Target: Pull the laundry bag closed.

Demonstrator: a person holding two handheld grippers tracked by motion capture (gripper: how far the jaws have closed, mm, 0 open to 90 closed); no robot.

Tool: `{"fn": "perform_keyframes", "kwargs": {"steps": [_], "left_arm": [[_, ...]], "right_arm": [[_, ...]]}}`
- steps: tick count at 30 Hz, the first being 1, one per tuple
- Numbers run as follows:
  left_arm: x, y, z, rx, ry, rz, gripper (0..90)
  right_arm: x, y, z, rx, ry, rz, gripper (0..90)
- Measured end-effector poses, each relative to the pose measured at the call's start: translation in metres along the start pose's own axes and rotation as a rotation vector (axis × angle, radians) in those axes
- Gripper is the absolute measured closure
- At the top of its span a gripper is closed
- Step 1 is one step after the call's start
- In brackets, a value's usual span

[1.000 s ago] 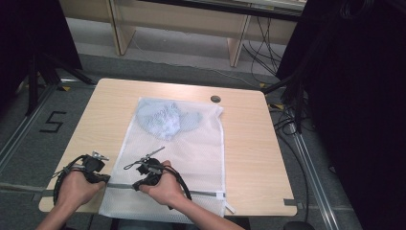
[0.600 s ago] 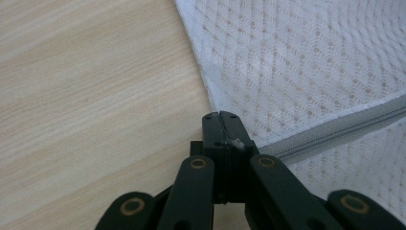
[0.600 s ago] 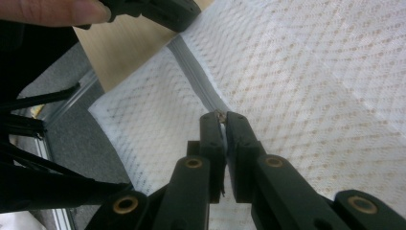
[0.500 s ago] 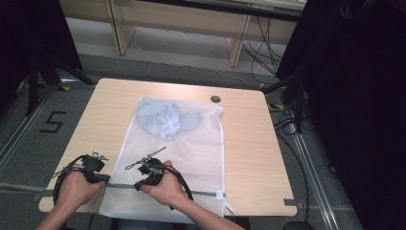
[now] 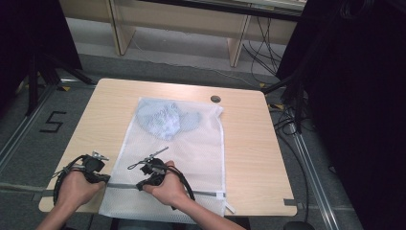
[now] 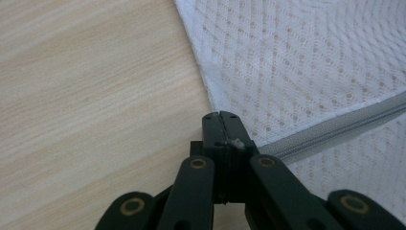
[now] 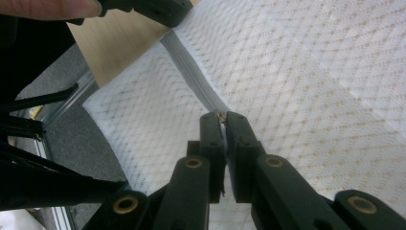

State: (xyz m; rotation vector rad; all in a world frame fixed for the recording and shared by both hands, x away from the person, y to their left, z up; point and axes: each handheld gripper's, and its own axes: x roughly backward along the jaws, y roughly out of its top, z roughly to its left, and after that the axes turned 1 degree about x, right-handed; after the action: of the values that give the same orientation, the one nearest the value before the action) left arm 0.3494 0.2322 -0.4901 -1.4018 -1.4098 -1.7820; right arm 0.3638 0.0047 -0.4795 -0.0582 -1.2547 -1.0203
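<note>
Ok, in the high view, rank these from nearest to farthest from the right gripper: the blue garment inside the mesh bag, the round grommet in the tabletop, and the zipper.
1. The zipper, a grey line across the bag's near end, right at the right gripper.
2. The blue garment, inside the bag's far end.
3. The round grommet, near the table's far edge, right of the bag.

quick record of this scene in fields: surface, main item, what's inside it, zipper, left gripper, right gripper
surface: light wooden table
main item: white mesh laundry bag, lying flat, its near end hanging over the table's near edge
inside it: pale blue crumpled garment at the far end
zipper: grey zipper running across the bag near its near end
left gripper: left gripper, jaws closed on the zipper's end at the bag's left edge
right gripper: right gripper, jaws closed on a small metal piece on the zipper, probably the slider
</note>
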Motion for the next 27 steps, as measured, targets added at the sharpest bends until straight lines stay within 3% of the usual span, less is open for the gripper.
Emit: {"fn": "perform_keyframes", "kwargs": {"steps": [2, 7, 10, 15, 27], "left_arm": [[0.0000, 0.0000, 0.0001, 0.000, 0.000, 0.000, 90.0], [0.0000, 0.0000, 0.0000, -0.001, 0.000, 0.000, 90.0], [-0.0008, -0.0001, -0.0005, 0.013, 0.001, -0.010, 90.0], [0.0000, 0.0001, 0.0000, 0.000, 0.000, 0.000, 90.0], [0.0000, 0.0001, 0.0001, 0.000, -0.001, 0.000, 90.0]], "right_arm": [[0.0002, -0.0006, -0.0015, 0.000, 0.022, 0.001, 87.0], [0.0018, -0.0022, -0.0035, -0.008, 0.023, 0.006, 87.0], [0.0025, -0.0034, -0.0039, -0.004, 0.019, 0.004, 87.0], [0.0048, -0.0053, -0.0066, 0.000, -0.009, -0.006, 87.0], [0.0078, -0.0089, -0.0091, -0.010, -0.008, 0.000, 87.1]]}}
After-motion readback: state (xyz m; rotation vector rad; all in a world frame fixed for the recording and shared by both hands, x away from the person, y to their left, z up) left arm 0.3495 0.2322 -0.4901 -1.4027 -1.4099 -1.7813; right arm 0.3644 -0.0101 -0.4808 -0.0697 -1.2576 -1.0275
